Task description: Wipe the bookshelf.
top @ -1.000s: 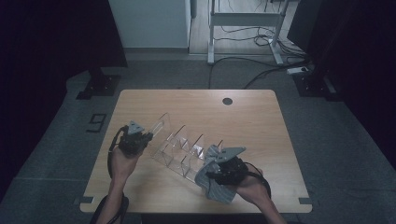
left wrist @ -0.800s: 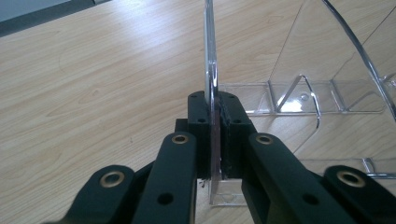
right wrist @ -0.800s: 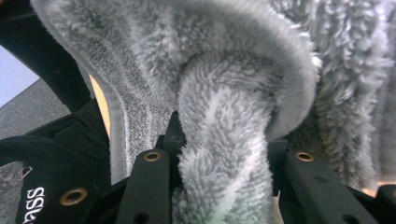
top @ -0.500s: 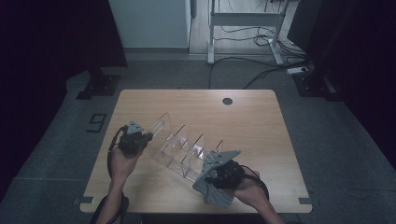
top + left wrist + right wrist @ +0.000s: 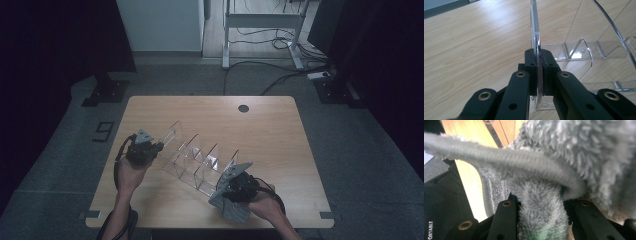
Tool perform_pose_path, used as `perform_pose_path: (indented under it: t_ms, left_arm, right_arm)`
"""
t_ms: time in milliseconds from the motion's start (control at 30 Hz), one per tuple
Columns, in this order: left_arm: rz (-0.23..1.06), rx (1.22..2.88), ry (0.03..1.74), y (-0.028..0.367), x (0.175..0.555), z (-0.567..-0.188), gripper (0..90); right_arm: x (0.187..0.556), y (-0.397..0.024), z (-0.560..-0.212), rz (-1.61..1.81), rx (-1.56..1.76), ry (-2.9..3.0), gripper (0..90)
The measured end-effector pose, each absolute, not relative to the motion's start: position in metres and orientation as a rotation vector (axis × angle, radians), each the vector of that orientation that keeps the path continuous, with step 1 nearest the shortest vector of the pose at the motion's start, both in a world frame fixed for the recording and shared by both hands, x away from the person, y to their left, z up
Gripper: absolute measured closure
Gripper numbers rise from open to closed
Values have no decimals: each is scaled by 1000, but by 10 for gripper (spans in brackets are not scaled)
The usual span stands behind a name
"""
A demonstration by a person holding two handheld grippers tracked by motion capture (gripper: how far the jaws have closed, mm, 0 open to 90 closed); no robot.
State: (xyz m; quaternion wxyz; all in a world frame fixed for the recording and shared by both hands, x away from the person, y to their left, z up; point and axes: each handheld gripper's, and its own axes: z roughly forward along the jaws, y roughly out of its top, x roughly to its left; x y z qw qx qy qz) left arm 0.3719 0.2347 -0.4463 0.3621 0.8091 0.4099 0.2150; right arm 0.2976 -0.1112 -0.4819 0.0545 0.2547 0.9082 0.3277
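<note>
Acrylic divider rack (image 5: 197, 162) braced for wiping.
Left gripper (image 5: 539, 65) clamped on rack end panel; right gripper (image 5: 540, 202) clenched on grey microfibre cloth (image 5: 574, 157) at opposite end.

Light wooden table (image 5: 280, 135), clear acrylic divider rack (image 5: 200, 160) standing on it

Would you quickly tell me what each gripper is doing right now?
Left gripper: shut on the end panel of the clear acrylic rack.
Right gripper: shut on a grey fluffy cloth.

A wooden table (image 5: 280, 125) with a dark round hole (image 5: 243, 108); cables (image 5: 260, 70) cross the grey floor behind.
</note>
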Motion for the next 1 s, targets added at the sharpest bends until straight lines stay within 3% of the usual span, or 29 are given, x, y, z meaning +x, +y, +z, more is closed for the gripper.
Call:
perform_pose_path:
  t_ms: [1000]
  left_arm:
    - [561, 2098, 1025, 236, 372, -446, 854]
  right_arm:
    - [336, -139, -484, 1003, 955, 2607, 657]
